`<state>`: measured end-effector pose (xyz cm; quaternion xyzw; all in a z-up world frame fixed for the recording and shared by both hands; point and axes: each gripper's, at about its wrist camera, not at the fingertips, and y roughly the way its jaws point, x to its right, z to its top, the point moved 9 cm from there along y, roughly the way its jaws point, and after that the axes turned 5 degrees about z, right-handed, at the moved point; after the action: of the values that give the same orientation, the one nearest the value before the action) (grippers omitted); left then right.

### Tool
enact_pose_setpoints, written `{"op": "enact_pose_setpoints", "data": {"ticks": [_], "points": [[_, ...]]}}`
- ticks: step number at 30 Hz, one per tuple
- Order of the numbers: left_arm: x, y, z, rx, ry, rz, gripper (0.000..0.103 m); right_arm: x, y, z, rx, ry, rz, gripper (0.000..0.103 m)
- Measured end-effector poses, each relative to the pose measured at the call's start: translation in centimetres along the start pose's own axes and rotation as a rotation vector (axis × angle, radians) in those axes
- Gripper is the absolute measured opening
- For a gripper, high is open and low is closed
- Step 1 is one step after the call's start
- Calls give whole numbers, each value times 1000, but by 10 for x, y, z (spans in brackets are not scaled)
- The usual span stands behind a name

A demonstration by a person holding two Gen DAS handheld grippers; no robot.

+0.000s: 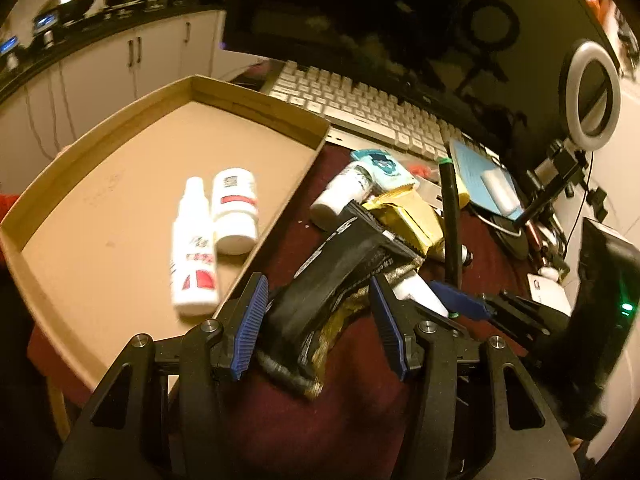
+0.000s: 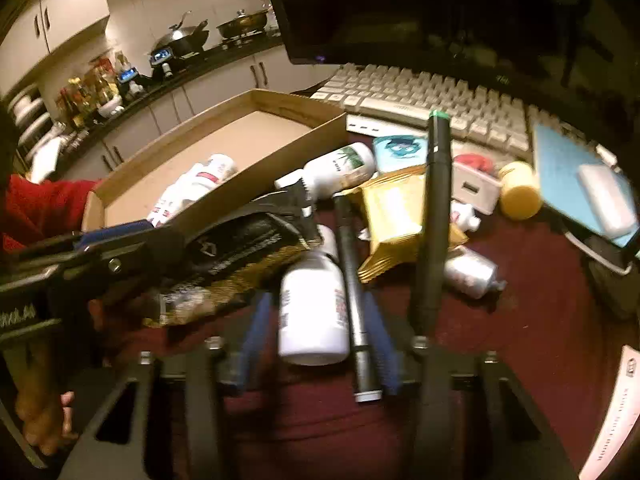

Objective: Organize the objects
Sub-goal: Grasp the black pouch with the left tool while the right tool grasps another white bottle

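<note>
two white bottles lie side by side inside the cardboard tray [image 1: 120, 128]: a taller spray bottle [image 1: 194, 248] and a squat tub with a red band [image 1: 234, 210], touching each other near the tray's right wall. the tray sits on a dark red cloth [image 1: 352, 392], left of a heap of small things in front of a white keyboard [image 1: 360, 108] and a dark monitor [image 1: 360, 12].

the left gripper [image 1: 318, 322] points down at the heap with its blue pads wide apart. a black snack packet [image 1: 332, 276] with a gold-edged seam lies between them; its left edge looks to be at the left pad, while the right pad stands clear, so it is straddled rather than pinched.

the right gripper [image 2: 316, 340] has its blurred blue fingers close around a white bottle with red print [image 2: 312, 312] and a silver-capped black pen [image 2: 354, 280] lying against the bottle's right side. whether the pads press on them i cannot tell, because of the blur.

behind these lie a gold packet [image 2: 396, 216], a long black marker with a green tip [image 2: 432, 208], a white bottle with a palm picture [image 2: 344, 168], a yellow tub [image 2: 518, 192] and a blue notebook [image 2: 568, 168].
</note>
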<state>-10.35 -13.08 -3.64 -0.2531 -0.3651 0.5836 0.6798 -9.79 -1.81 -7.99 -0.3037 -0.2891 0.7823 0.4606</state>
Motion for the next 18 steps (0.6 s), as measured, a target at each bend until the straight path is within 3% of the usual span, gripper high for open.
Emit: {"op": "enact_pose_setpoints", "data": {"ticks": [9,11,13,18], "points": [[27,21,0,-58,165,-8,53,6,-24,-20,-22,-6,3,34],[33,27,-8,-75,246,36,53,11,-31,-25,-23,8,10,34],[30,29,-16,-108,249,94,53,14,-35,-30,-32,15,21,34],[46,15,-40,-157,210,7,53,16,-40,-37,-42,8,24,34]]}}
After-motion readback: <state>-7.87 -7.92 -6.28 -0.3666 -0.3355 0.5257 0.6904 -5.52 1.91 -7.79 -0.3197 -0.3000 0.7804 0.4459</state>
